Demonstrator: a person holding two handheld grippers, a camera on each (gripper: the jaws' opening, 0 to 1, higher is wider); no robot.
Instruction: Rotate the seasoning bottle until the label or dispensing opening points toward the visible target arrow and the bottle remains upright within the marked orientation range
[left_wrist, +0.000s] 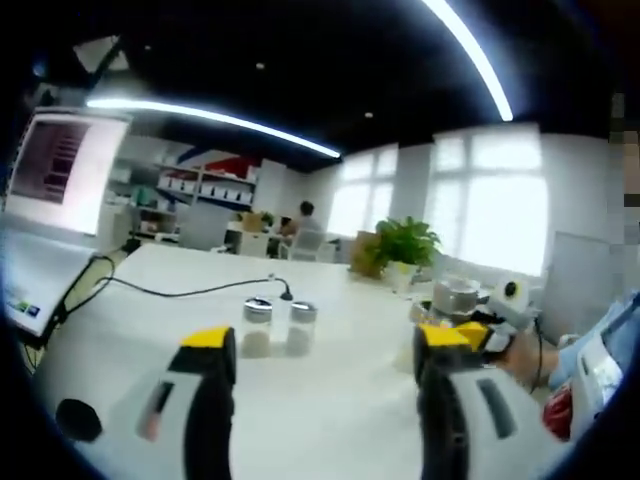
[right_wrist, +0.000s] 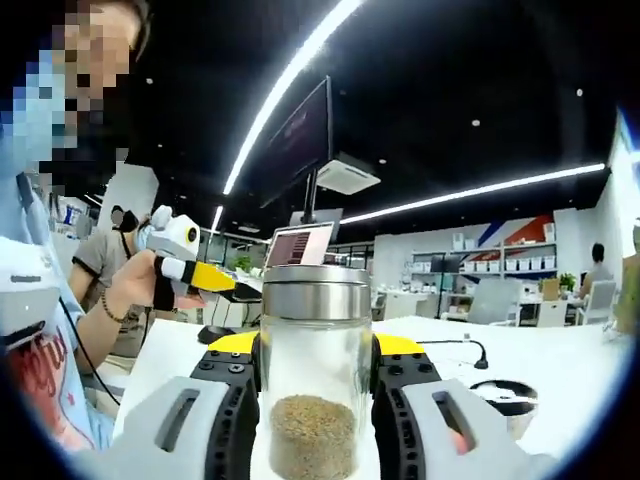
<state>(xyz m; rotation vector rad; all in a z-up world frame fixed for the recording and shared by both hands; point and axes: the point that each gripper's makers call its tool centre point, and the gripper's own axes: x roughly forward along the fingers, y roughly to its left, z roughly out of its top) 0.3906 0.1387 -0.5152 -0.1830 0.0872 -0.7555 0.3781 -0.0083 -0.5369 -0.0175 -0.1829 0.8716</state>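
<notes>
Tongs on the right (right_wrist: 316, 375) grip a glass seasoning bottle (right_wrist: 314, 375) between their yellow-tipped jaws, which press its sides; the bottle stands upright, steel cap on top, brown granules in its lower part. Its base is hidden in the right gripper view, so I cannot tell whether it rests on the desk (right_wrist: 560, 385). That view also catches the left tongs (right_wrist: 222, 280), held in a hand (right_wrist: 135, 285) at the left, a monitor (right_wrist: 298, 135) above, and a dark round lid (right_wrist: 503, 392) on the desk.

Left tongs (left_wrist: 330, 350), in the left gripper view, stand wide apart with nothing between them. Beyond them two more bottles (left_wrist: 278, 327) stand side by side on the white desk (left_wrist: 200, 270), near a black cable (left_wrist: 180, 291). A laptop (left_wrist: 45, 225) sits at the left, a potted plant (left_wrist: 405, 245) farther back, and the right tongs (left_wrist: 480, 315) appear at the right, too blurred to read.
</notes>
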